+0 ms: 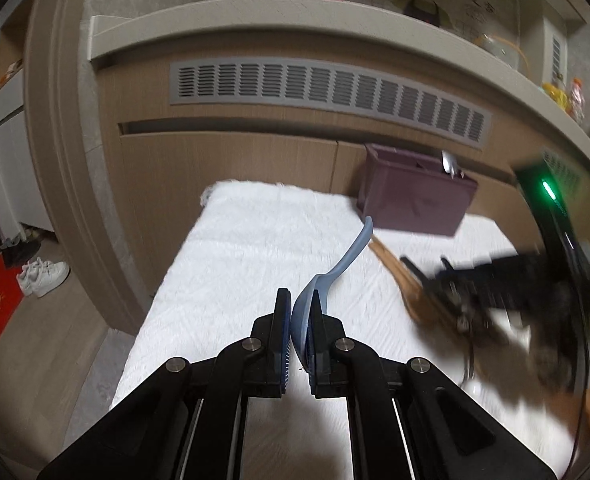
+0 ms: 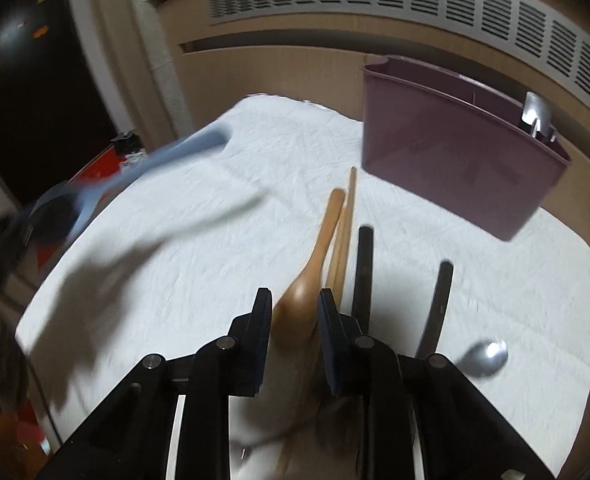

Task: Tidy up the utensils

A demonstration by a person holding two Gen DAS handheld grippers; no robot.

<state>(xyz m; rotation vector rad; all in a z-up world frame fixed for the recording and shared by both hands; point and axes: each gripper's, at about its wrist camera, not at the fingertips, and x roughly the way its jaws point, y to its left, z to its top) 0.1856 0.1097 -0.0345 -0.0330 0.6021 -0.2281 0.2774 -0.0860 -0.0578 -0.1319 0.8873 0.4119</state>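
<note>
My left gripper (image 1: 298, 300) is shut on the bowl of a blue spoon (image 1: 345, 260), whose handle points toward the purple utensil holder (image 1: 415, 200). It holds the spoon above the white cloth. My right gripper (image 2: 293, 300) is closed around the bowl of a wooden spoon (image 2: 323, 240); wooden chopsticks (image 2: 347, 220) lie right beside it. The blue spoon (image 2: 135, 168) shows blurred at the left of the right wrist view. The purple holder (image 2: 447, 156) stands at the far right and holds a metal utensil (image 2: 535, 114).
Two black-handled utensils (image 2: 363, 268) and a metal spoon bowl (image 2: 485, 356) lie on the white cloth (image 2: 215, 240) to the right of my right gripper. A wooden cabinet with a vent grille (image 1: 327, 92) stands behind the table. The table's left edge drops to the floor.
</note>
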